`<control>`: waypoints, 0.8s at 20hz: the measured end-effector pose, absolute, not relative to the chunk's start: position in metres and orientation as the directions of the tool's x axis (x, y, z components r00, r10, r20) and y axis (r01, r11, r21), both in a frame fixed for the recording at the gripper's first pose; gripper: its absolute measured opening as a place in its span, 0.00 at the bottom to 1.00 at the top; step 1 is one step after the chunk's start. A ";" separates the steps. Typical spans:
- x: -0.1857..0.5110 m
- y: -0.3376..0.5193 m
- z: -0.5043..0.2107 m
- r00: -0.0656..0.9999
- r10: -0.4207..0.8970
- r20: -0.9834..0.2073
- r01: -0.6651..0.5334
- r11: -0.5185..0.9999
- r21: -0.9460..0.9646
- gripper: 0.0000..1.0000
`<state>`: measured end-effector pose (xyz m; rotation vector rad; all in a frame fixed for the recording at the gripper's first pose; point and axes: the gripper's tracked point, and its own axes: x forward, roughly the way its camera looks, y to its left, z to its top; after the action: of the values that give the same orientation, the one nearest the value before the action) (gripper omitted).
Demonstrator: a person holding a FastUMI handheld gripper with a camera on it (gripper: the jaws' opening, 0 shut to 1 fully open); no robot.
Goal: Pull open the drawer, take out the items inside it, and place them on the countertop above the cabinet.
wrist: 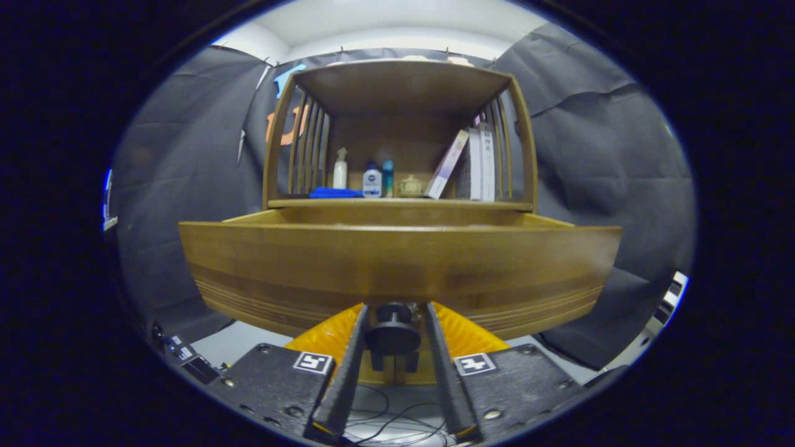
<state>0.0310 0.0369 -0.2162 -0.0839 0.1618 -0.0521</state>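
The drawer (397,267) stands pulled out from the cabinet (400,133), its wide wooden front filling the middle of the frame and running left to right as its long axis, facing the camera; its open top shows as a thin strip behind the front edge, and what lies inside is hidden by the front panel. A dark round knob (392,335) hangs at the lower centre of the drawer front, just between the two fingers; the gripper (394,323) reaches level and straight ahead from the bottom of the frame, its fingers slightly tilted inward toward their tips; they sit close beside the knob on both sides and seem to be pinching it, though actual contact is hard to confirm from this angle.

Above the drawer, in the upper centre, the cabinet's open shelf holds a white spray bottle (340,169), a small white and blue bottle (372,181), a teal bottle (387,177), a blue cloth (334,193) lying flat at the left, a small pale jar (410,186), and a few books (475,164) leaning at the right; slatted sides close the shelf left and right. Cables (388,416) trail on the floor at the bottom centre between the fingers.
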 end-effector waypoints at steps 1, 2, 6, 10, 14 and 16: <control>0.028 0.040 -0.213 0.988 -0.043 -0.147 0.030 0.995 -0.092 0.77; 0.025 0.040 -0.210 0.989 -0.034 -0.146 0.021 0.995 -0.094 0.85; 0.021 0.038 -0.183 0.992 0.000 -0.128 -0.006 0.999 -0.044 1.00; 0.028 0.029 -0.129 0.997 0.004 -0.073 -0.004 1.000 0.003 1.00; 0.045 0.018 -0.075 0.999 0.002 -0.052 -0.001 1.000 0.019 1.00; 0.062 0.014 -0.044 1.000 0.008 -0.023 -0.008 1.000 0.003 1.00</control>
<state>0.0624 0.0144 -0.0441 0.0025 0.0226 0.0084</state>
